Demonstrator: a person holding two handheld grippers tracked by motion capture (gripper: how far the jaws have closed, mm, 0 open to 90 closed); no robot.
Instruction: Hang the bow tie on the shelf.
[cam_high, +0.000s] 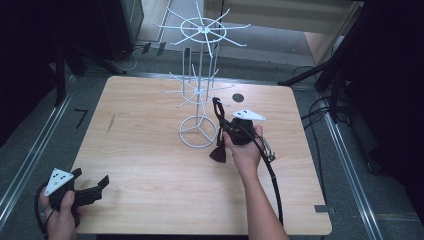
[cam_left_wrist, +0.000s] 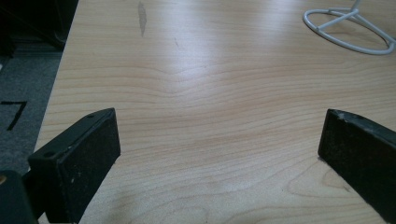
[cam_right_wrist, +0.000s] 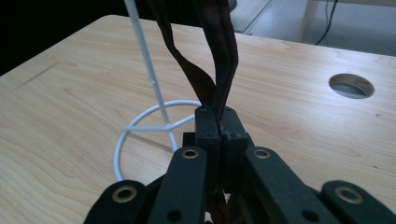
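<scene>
Tabletop of pale wood (cam_high: 150, 165) with rounded corners carries a white wire display stand (cam_high: 199, 85) with a ring base and two tiers of radiating hooks, standing toward the far middle. Over to the right of that stand, the right hand-held gripper (cam_high: 223, 126) is up above the surface, its jaws pressed together on a dark maroon fabric strap (cam_high: 219, 127). From the high view the strap runs in a loop above the jaws and hangs below them, ending in a dark bunched piece (cam_high: 217, 153) just beside the person's right hand (cam_high: 246, 150). The right gripper view looks straight along the jaws: they meet flat, the strap (cam_right_wrist: 219, 56) pinched between them and rising in two twisted bands, with the stand's thin upright (cam_right_wrist: 147, 65) and ring base (cam_right_wrist: 140, 135) just beyond on the left. A round hole (cam_right_wrist: 351, 85) in the tabletop sits well off to the right there. Down at the near left corner, the left hand-held gripper (cam_high: 92, 186) rests low in the left hand (cam_high: 62, 217), jaws spread wide and holding nothing. Its own view confirms it: two black pads (cam_left_wrist: 91, 154) far apart, bare wood between them, the edge of the ring base (cam_left_wrist: 348, 35) at the top right. A black cable (cam_high: 272, 180) trails back from the right hand-held gripper along the forearm.
</scene>
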